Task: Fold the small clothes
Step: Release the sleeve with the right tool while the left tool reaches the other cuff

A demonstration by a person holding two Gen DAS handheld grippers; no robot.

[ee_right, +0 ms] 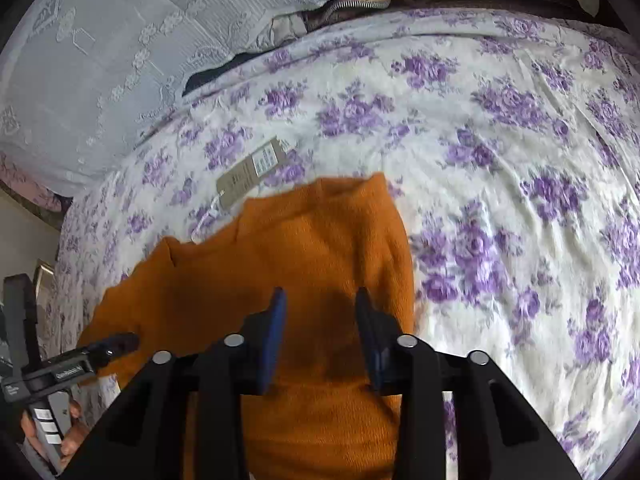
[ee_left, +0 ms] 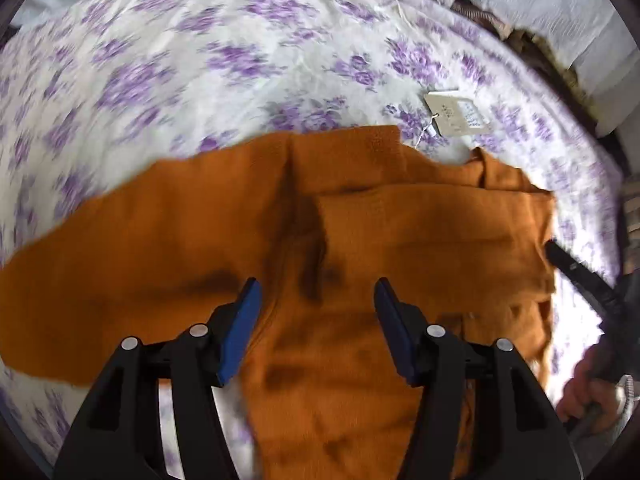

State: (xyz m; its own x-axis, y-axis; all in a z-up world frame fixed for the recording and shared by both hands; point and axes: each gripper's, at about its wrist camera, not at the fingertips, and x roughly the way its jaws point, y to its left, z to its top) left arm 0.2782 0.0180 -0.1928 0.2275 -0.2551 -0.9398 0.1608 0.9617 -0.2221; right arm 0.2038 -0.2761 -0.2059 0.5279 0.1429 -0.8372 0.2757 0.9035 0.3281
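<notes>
Currently orange knit garment [ee_left: 320,248] spread on floral bed sheet [ee_left: 160,80], partly folded. Left hand-held gripper [ee_left: 318,292] and right hand-held gripper [ee_right: 320,300] held apart above fabric, nothing clamped. Risks judged: only top layer pinched, fold dragged askew; paper tag [ee_left: 454,114] trapped inside fold.

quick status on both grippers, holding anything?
Left gripper: open, fingers spread above the orange garment, nothing held.
Right gripper: open, narrower gap, over the same garment, nothing held.
</notes>
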